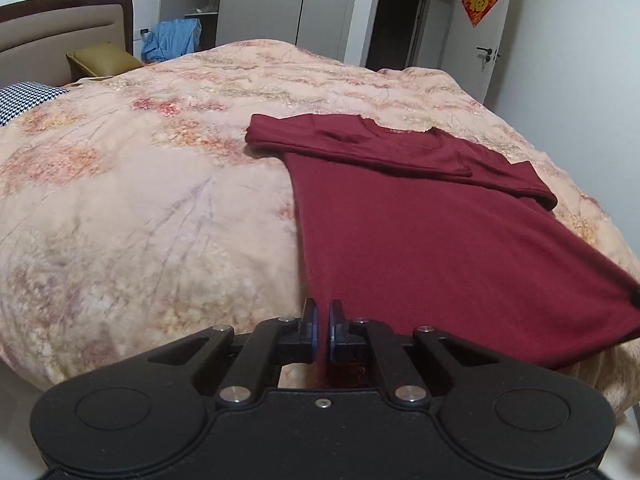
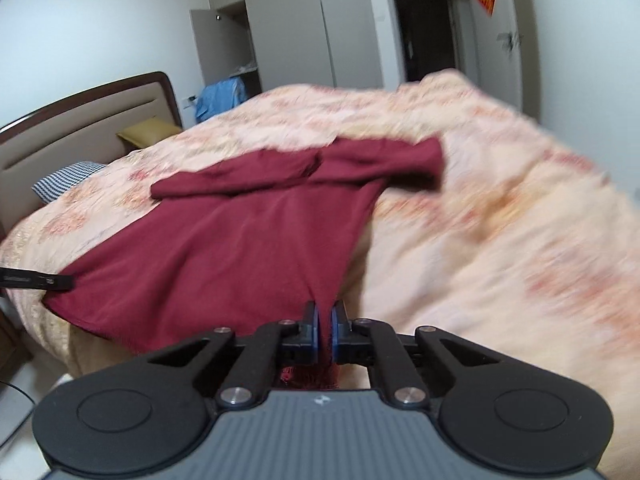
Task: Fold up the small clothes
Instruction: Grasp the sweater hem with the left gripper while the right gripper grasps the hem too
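Observation:
A dark red long-sleeved top [image 1: 432, 240] lies spread on the floral bedspread [image 1: 140, 200], both sleeves folded across its chest. My left gripper [image 1: 324, 320] is shut on the top's near left hem corner. My right gripper [image 2: 325, 318] is shut on the near right hem corner of the same top [image 2: 240, 240]. The hem hangs stretched between the two grippers at the bed's near edge. The tip of the left gripper [image 2: 40, 280] shows at the far left of the right wrist view, which is blurred.
A padded headboard [image 1: 60, 32], an olive pillow [image 1: 104, 58] and a checked pillow [image 1: 24, 98] are at the far left. Blue cloth [image 1: 172, 38] sits by open wardrobe doors [image 1: 260, 0]. A white door [image 1: 492, 40] stands at the right.

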{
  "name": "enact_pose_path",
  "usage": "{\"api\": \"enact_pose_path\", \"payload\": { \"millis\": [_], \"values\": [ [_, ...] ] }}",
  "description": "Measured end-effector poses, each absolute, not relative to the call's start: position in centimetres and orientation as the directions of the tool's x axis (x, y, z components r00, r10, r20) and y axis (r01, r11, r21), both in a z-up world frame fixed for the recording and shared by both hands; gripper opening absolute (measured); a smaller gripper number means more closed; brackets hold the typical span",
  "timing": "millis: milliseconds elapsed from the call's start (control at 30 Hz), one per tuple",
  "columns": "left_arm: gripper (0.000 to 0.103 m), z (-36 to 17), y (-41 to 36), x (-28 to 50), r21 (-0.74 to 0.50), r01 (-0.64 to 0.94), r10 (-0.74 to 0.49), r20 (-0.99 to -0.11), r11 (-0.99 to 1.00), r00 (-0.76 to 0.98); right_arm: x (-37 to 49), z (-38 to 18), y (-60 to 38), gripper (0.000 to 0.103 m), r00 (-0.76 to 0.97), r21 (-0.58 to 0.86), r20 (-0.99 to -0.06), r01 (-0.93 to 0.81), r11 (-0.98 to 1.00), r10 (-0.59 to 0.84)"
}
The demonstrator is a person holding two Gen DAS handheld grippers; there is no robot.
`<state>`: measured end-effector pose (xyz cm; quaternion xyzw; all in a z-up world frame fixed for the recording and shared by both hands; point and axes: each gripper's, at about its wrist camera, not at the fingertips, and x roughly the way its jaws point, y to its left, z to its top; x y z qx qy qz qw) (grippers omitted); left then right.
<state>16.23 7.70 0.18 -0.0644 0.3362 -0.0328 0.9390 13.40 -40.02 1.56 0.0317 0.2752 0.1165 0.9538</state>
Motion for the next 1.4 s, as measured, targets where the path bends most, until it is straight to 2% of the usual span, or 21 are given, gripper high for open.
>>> {"api": "enact_pose_path", "payload": {
  "millis": [133,200,233,267,300,367,400,433,533,600,700,900,1000,1033,1067,1200,1300,1367,1400],
  "values": [
    [0.005,-2.0,8.0,16.6,-0.147,-0.003,-0.095,-0.653,0.989,0.751,13.3,0.3,-40.3,0.006,0.81,0.066,-0.544,-0.218,0.974,0.218],
    [0.009,-2.7,8.1,16.5,-0.156,-0.014,-0.092,-0.653,0.988,0.752,13.9,-1.0,-39.9,0.007,0.79,0.051,-0.577,-0.216,0.975,0.205],
    [0.017,-2.8,8.1,16.4,-0.157,-0.013,-0.094,-0.653,0.987,0.751,14.1,-1.5,-39.7,0.007,0.782,0.054,-0.588,-0.215,0.975,0.205],
    [0.033,-2.7,8.0,16.2,-0.149,-0.016,-0.086,-0.653,0.989,0.752,14.0,-1.6,-39.4,0.008,0.78,0.056,-0.588,-0.222,0.973,0.212],
    [0.042,-2.5,8.0,16.0,-0.135,-0.009,-0.082,-0.648,0.991,0.757,13.9,-1.5,-39.2,0.01,0.782,0.048,-0.586,-0.228,0.972,0.213],
    [0.075,-2.1,7.7,15.2,-0.089,0.014,-0.067,-0.621,0.996,0.781,13.2,-1.3,-38.6,0.032,0.794,0.002,-0.569,-0.256,0.967,0.212],
    [0.08,-1.9,7.4,14.8,-0.06,0.02,-0.052,-0.606,0.998,0.794,12.6,-1.4,-38.2,0.055,0.808,-0.033,-0.549,-0.277,0.96,0.214],
    [0.085,-1.7,7.2,14.4,-0.035,0.026,-0.042,-0.593,0.999,0.804,12.1,-1.3,-37.7,0.068,0.819,-0.072,-0.529,-0.306,0.949,0.223],
    [0.101,-1.4,6.0,13.7,0.012,0.059,-0.042,-0.567,0.998,0.823,10.8,-1.3,-35.5,0.072,0.819,-0.193,-0.503,-0.418,0.888,0.276],
    [0.102,-1.4,4.9,13.5,0.041,0.075,-0.04,-0.552,0.996,0.833,10.3,-1.7,-33.5,0.075,0.807,-0.266,-0.498,-0.491,0.829,0.318],
    [0.102,-1.9,3.4,13.8,0.076,0.125,-0.06,-0.57,0.989,0.82,9.7,-3.0,-30.5,0.074,0.772,-0.356,-0.519,-0.586,0.728,0.368],
    [0.102,-3.0,0.8,13.7,0.13,0.218,-0.105,-0.579,0.967,0.809,9.4,-6.1,-26.0,0.058,0.762,-0.54,-0.543,-0.639,0.549,0.353],
    [0.102,-3.5,-0.4,13.1,0.182,0.275,-0.127,-0.57,0.944,0.812,9.6,-6.7,-25.2,0.04,0.774,-0.578,-0.536,-0.628,0.521,0.339],
    [0.102,-3.7,-0.8,12.8,0.201,0.297,-0.137,-0.565,0.934,0.814,9.8,-6.6,-25.2,0.019,0.769,-0.565,-0.54,-0.633,0.53,0.342],
    [0.102,-3.9,-1.3,12.4,0.219,0.322,-0.152,-0.56,0.921,0.814,10.1,-6.2,-25.4,0.012,0.76,-0.535,-0.545,-0.64,0.551,0.353],
    [0.102,-5.2,-3.5,11.5,0.302,0.415,-0.209,-0.534,0.858,0.82,12.4,-2.9,-27.5,0.008,0.669,-0.247,-0.591,-0.683,0.688,0.452],
    [0.102,-6.4,-5.3,12.2,0.379,0.392,-0.155,-0.524,0.838,0.837,14.0,-0.7,-29.6,0.008,0.61,-0.042,-0.593,-0.675,0.736,0.526],
    [0.092,-7.0,-6.5,12.9,0.434,0.352,-0.093,-0.515,0.829,0.852,14.7,0.2,-30.5,0.008,0.585,0.051,-0.585,-0.665,0.746,0.562],
    [0.091,-7.2,-6.7,13.3,0.449,0.336,-0.072,-0.509,0.828,0.858,15.0,0.5,-31.1,0.008,0.574,0.092,-0.579,-0.659,0.746,0.579]
  ]
}}
